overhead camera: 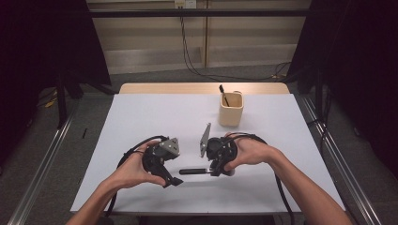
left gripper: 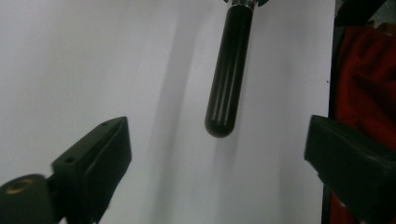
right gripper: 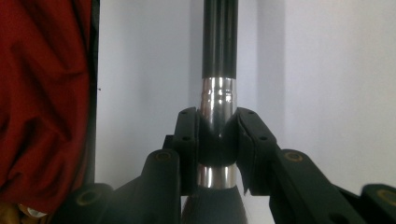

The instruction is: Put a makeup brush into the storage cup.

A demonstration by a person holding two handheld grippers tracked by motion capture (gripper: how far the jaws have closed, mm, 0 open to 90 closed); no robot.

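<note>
The right claw (right gripper: 217, 135) pinches the brush (right gripper: 219, 60) at its silver collar above the white tabletop (overhead camera: 141, 122), while the left claw (overhead camera: 172, 180) stands spread, nothing between its jaws.

No text, label or number is legible anywhere (surfaces all plain).

A white table (overhead camera: 141, 122) spans the middle of the high view, a bare wooden strip showing along its far edge. On it, in the upper right of its surface, stands a beige holder (overhead camera: 231, 109) with a dark stick leaning inside.
</note>
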